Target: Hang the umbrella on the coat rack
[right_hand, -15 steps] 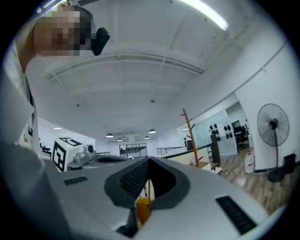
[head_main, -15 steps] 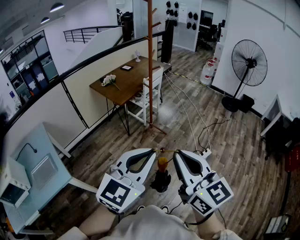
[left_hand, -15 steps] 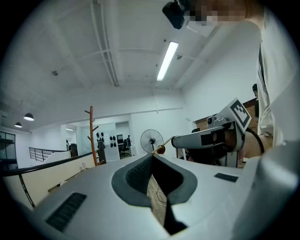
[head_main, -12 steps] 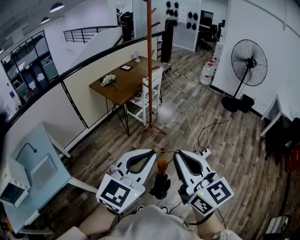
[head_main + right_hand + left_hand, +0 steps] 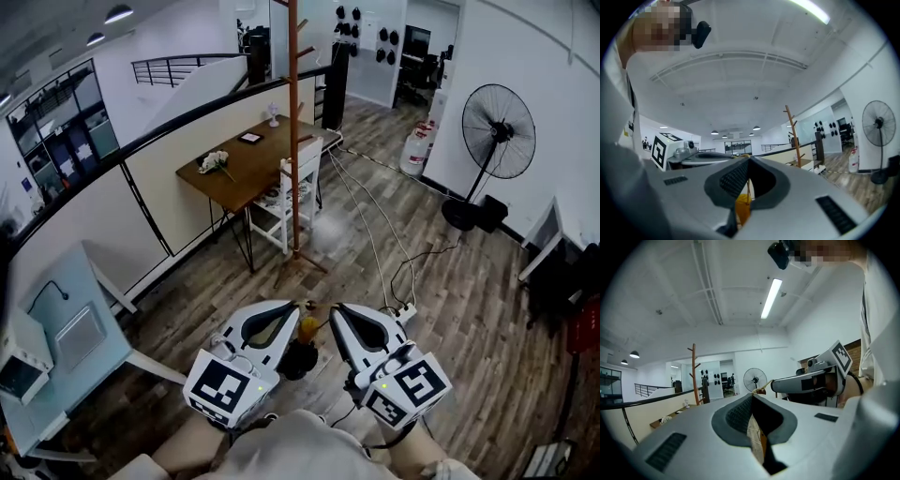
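A folded umbrella hangs between my two grippers in the head view, with an orange handle (image 5: 307,328) above a black body (image 5: 297,360). A thin strap (image 5: 319,306) runs from one jaw tip to the other. My left gripper (image 5: 305,306) is shut on one end of the strap and my right gripper (image 5: 334,308) on the other. The wooden coat rack (image 5: 293,141) stands ahead beside the table, some way off. In the left gripper view the left gripper (image 5: 752,394) is shut, and the rack (image 5: 695,373) is far left. The right gripper view shows the right gripper (image 5: 749,158) shut above the handle (image 5: 743,206), rack (image 5: 791,136) beyond.
A wooden table (image 5: 246,167) and a white chair (image 5: 288,195) stand next to the rack's base. Cables (image 5: 375,244) trail over the wooden floor. A standing fan (image 5: 497,122) is at the right. A low wall (image 5: 112,216) runs along the left.
Both grippers and the hanging umbrella have shifted slightly left in the head view. The coat rack's pole has also drifted a little leftward. Both grips are unchanged.
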Demonstrator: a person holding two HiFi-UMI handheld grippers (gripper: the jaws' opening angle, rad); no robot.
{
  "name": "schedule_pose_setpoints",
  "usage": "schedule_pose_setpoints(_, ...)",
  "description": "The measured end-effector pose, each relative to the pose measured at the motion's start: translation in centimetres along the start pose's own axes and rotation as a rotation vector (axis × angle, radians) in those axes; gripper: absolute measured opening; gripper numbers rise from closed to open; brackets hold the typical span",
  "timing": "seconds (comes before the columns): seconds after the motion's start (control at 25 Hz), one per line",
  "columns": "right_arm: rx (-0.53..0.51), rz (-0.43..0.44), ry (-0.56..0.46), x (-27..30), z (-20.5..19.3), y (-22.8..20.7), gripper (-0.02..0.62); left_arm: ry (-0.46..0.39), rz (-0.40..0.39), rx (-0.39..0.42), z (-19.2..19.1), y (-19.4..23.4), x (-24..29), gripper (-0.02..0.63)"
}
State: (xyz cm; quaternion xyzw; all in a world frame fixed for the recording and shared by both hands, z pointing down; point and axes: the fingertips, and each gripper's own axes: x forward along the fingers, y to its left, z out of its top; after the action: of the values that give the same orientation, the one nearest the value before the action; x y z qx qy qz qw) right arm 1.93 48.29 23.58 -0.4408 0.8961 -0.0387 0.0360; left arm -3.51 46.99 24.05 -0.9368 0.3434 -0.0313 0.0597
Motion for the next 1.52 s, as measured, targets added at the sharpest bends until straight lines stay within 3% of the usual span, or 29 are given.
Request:
schedule_pose_setpoints(0.36,-0.001,0.067,0.019,-0.6,-0.9,-2.9,0.003,0.027,0.084,0.005,-1.3,-1.9,1.6,0.005)
schedule_pose_setpoints(0.92,0.037,0.085,0.020,0.4,-2.0,-7.5,0.005,0.062,0.059,-0.008,-2.9,-1.8,5.9,0.005)
schedule_pose_setpoints(1.16,0.024,0.091,0.021,3.8,-2.0,-10.3,0.005,0.048,0.052,0.000,-3.0,1.3,8.8,0.005)
schedule_pose_setpoints(1.52,0.078,0.110,0.020,13.0,-2.2,-15.4,0.005,0.062,0.056,-0.008,-5.1,10.5,14.5,0.005)
